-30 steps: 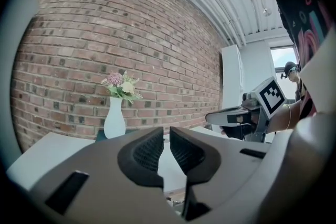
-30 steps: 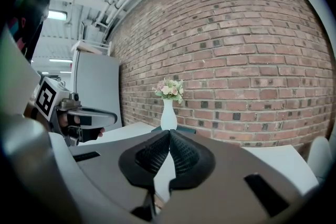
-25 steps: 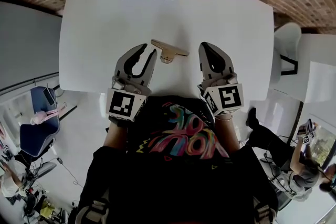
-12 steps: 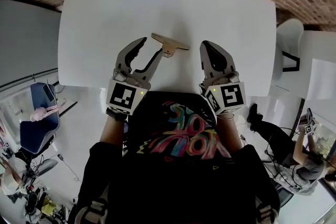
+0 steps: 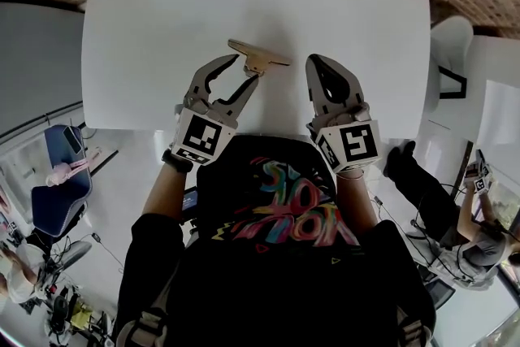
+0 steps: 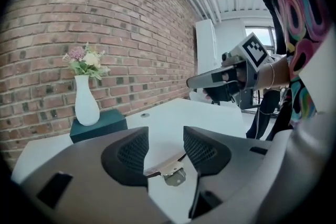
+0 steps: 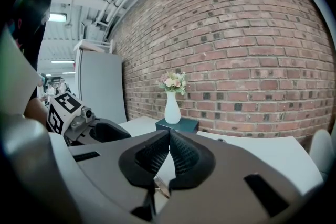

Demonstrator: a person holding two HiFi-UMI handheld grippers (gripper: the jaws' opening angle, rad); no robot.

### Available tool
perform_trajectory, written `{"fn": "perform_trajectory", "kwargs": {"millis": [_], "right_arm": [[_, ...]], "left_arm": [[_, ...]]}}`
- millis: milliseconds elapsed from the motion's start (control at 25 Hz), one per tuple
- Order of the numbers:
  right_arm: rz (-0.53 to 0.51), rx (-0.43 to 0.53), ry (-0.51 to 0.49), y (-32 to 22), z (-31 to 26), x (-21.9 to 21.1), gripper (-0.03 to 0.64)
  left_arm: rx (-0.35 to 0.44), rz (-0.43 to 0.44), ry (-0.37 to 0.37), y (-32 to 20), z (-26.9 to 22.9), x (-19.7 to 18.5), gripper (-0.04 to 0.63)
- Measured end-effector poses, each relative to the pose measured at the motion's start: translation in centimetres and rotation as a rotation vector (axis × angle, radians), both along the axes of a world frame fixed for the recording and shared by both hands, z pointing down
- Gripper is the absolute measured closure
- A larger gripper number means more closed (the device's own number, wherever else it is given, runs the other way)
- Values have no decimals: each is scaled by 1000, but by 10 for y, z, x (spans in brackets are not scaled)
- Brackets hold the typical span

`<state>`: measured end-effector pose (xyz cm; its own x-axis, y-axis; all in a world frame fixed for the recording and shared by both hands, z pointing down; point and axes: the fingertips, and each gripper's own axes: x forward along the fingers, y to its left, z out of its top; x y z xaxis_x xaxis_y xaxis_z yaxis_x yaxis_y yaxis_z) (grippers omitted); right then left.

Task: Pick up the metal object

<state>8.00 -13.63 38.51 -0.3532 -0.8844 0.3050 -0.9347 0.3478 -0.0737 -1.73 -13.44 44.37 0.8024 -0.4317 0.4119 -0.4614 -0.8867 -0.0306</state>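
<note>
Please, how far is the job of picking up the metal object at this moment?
Done: the left gripper is lined up, jaws open toward the metal object. In hand: nothing; the object lies on the white table, not pinched. Left: close, then lift. The right gripper is shut and empty.

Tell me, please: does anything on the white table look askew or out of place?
Nothing is spilled or damaged. Only the metal object lies slanted to the table edges, close before the open left claw.
</note>
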Motion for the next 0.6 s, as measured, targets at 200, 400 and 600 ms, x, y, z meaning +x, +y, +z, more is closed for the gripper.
{"fn": "perform_trajectory", "kwargs": {"millis": [200,400,600], "right_arm": [[3,-46,13,3,17,7,600],[4,-54,-9,2,28,7,600],[6,-83,-19,-2,41,10,600]], "left_arm": [[-27,59,-63,7,34,9,396],[-27,129,-121,8,63,16,396],[-25,199,-185,7,90,22,394]]}}
